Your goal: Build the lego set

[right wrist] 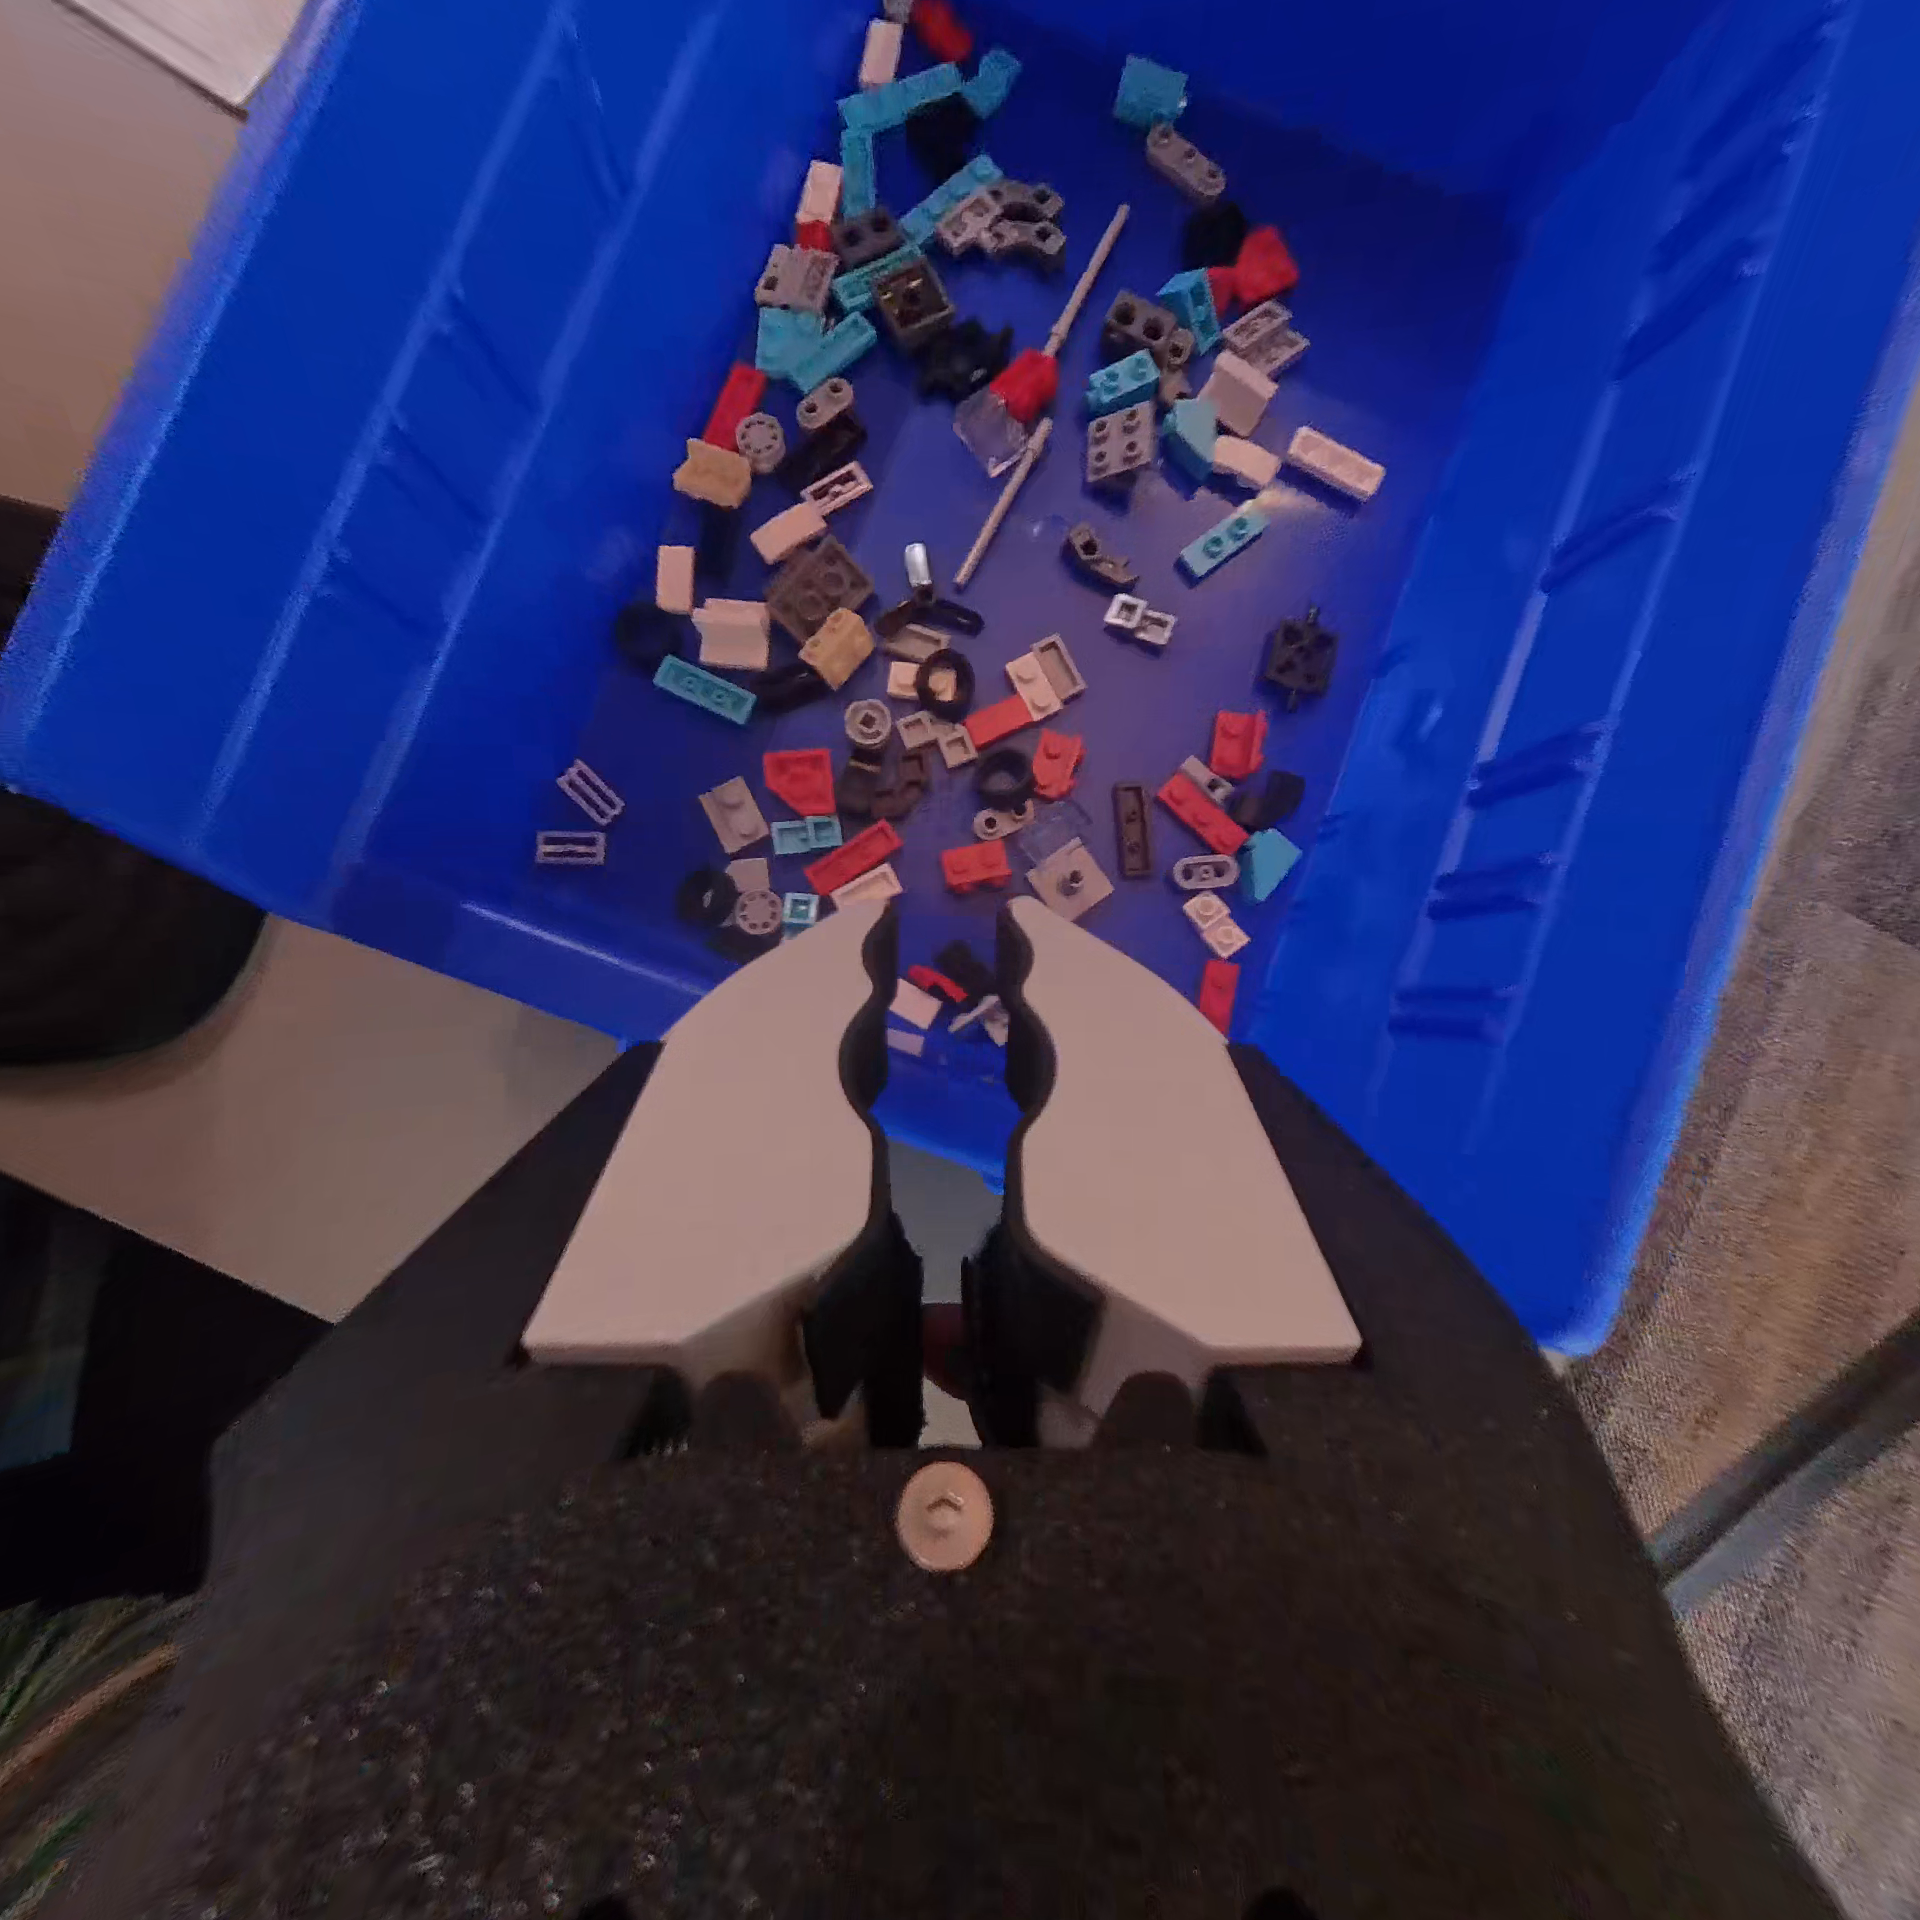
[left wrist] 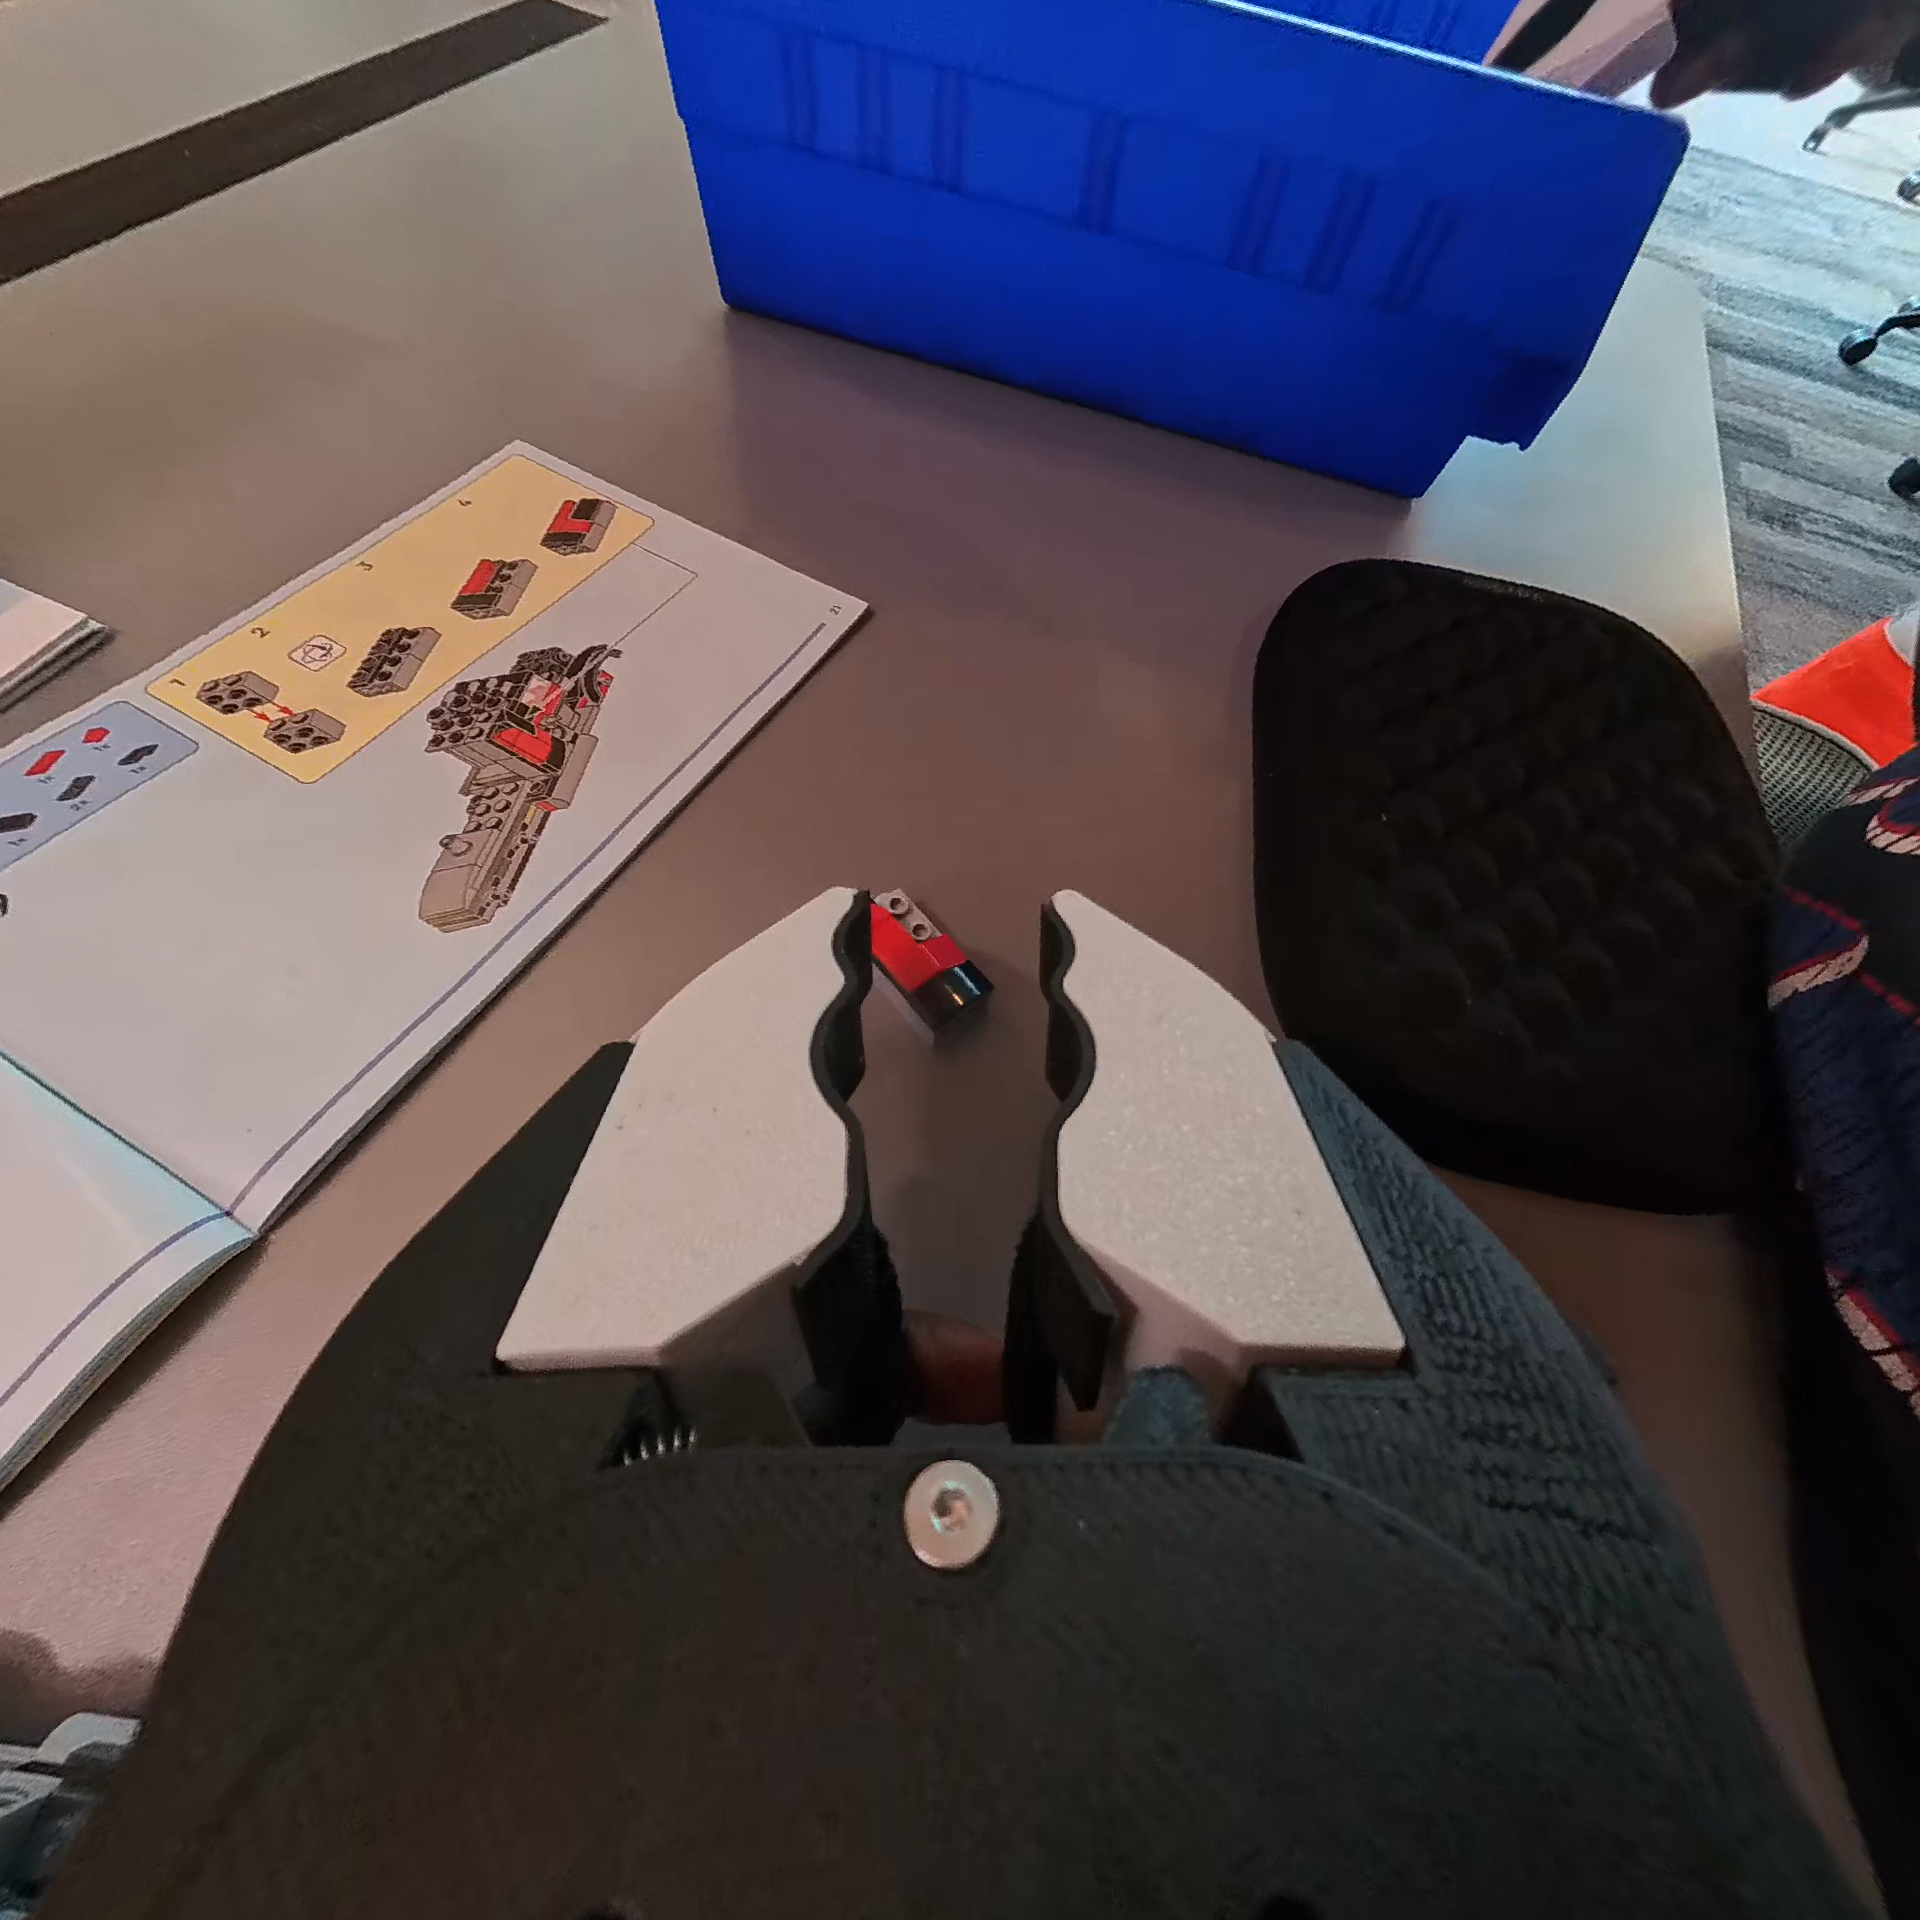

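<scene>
In the left wrist view my left gripper (left wrist: 954, 914) is open over the brown table (left wrist: 1039, 644). A small red, grey and black lego assembly (left wrist: 928, 964) lies on the table between its fingertips, close to the left finger (left wrist: 727, 1122). An open instruction booklet (left wrist: 343, 831) lies to the left. In the right wrist view my right gripper (right wrist: 943, 920) is open and empty, above the near end of a blue bin (right wrist: 416, 436) that holds several loose lego pieces (right wrist: 987, 582) in red, teal, grey, black and tan.
The blue bin (left wrist: 1143, 229) stands at the back of the table in the left wrist view. A black padded mat (left wrist: 1507, 883) lies to the right by the table edge. A person's patterned sleeve (left wrist: 1849, 1039) is at the far right. Carpet floor (right wrist: 1787, 1247) lies right of the bin. The left gripper's tips are roughly 35 centimeters from the right gripper's.
</scene>
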